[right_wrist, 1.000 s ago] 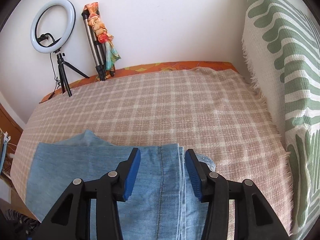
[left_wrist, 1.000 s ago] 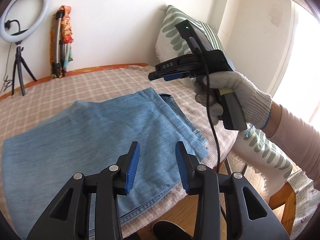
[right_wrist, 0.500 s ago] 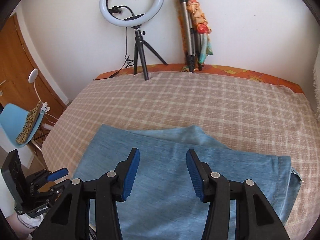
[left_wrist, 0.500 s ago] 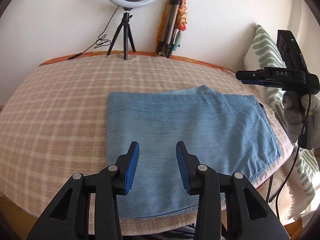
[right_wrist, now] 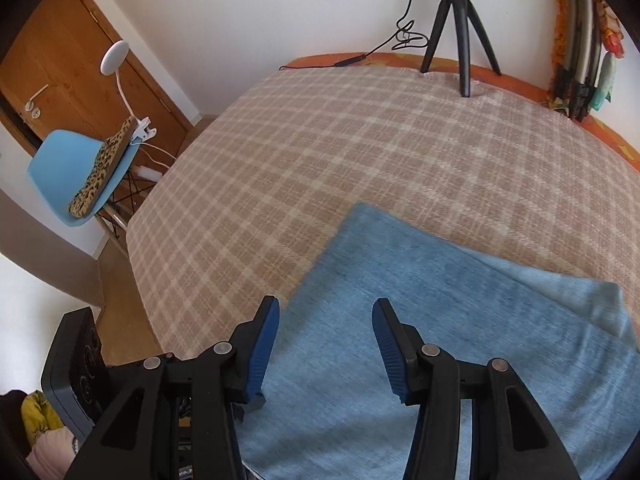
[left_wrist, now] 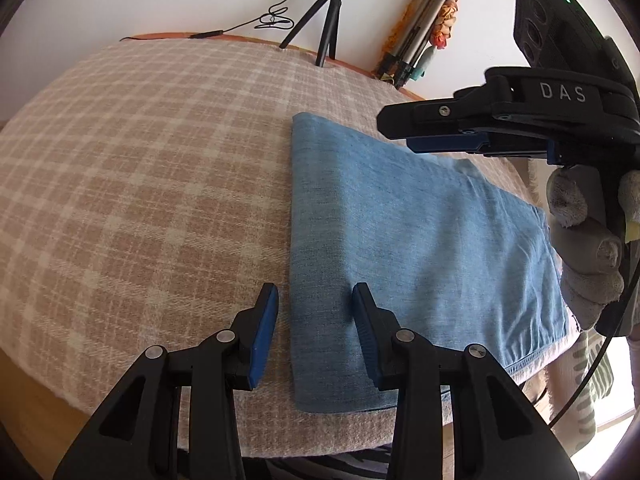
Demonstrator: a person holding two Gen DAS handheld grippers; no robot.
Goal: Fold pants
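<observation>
The light blue denim pants [left_wrist: 420, 248] lie folded flat on the checked blanket [left_wrist: 140, 184], near the bed's front edge. My left gripper [left_wrist: 314, 300] hovers open above their folded left edge, one finger over the blanket and one over the denim, holding nothing. In the left wrist view the right gripper [left_wrist: 404, 128] comes in from the right above the pants' far side, held by a gloved hand [left_wrist: 584, 240]. Through the right wrist camera, my right gripper [right_wrist: 325, 316] is open over the pants [right_wrist: 440, 340], with nothing between its fingers.
A ring-light tripod [right_wrist: 460, 20] and a folded tripod wrapped in a colourful cloth [left_wrist: 420, 36] stand at the bed's far edge by the wall. Left of the bed are a blue chair [right_wrist: 76, 168] with a leopard-print cushion and a wooden door [right_wrist: 60, 60].
Both grippers have swung leftward along the pants, from the right end to the folded left edge. Both stay open and empty; the pants lie unmoved.
</observation>
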